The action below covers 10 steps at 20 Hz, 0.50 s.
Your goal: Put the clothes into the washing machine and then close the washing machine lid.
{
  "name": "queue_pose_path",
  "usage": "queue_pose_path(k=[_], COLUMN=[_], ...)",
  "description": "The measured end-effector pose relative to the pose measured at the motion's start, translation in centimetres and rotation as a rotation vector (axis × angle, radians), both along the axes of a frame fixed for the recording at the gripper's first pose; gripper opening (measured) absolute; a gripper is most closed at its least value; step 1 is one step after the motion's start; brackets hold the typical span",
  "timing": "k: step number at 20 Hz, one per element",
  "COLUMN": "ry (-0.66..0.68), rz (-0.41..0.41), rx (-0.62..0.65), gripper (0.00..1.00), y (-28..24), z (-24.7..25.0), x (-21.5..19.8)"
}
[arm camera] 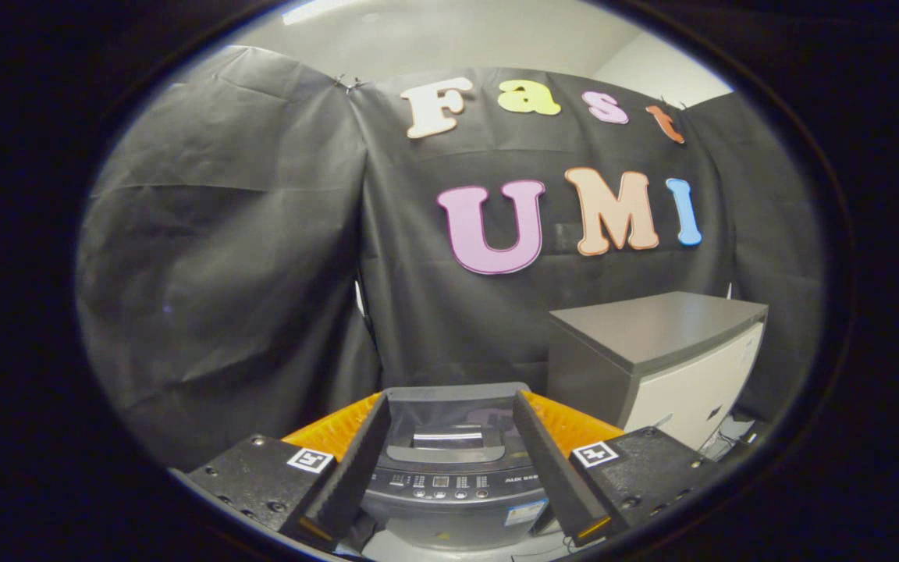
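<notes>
So in the gripper view, the washing machine [449, 476] is seen sitting just ahead of and between the two fingers, with its control panel [449, 490] facing the camera. The gripper [449, 468] is held spread wide, nothing pinched between the fingers. The washing machine lid [449, 421] appears to be down, a glossy dark panel with a grip recess [446, 446] along its front edge, though it's hard to be called for sure from this low angle. An orange basket [574, 425] is seen behind the machine, poking out on both sides of the fingers; what's inside can't be made out, and no clothes can be picked out anywhere. So this could be the machine shut with the laundry not loaded, or shut with the laundry already inside; it can't be settled from here. Off to the right a grey-topped cabinet [656, 351] is parked against the booth wall. As for handling: clothes would be expected to be soft, light and floppy, best pinched at a bunched fold. The lid looks stiff, smooth and probably a bit slippery, so the front recess is judged the sensible spot to be hooked or pushed.
</notes>
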<state>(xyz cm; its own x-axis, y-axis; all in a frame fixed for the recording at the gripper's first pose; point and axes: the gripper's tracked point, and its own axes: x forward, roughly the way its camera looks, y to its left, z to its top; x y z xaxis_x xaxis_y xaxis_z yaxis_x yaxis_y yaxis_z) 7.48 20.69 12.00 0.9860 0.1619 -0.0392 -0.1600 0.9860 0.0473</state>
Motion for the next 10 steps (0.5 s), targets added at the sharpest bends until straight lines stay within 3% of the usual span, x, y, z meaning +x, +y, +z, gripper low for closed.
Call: queue_pose_path(k=[10], ry=[-0.152], rz=[-0.036], rx=[-0.061], gripper=[0.95], y=[-4.4], z=[4.4], x=[-9.6])
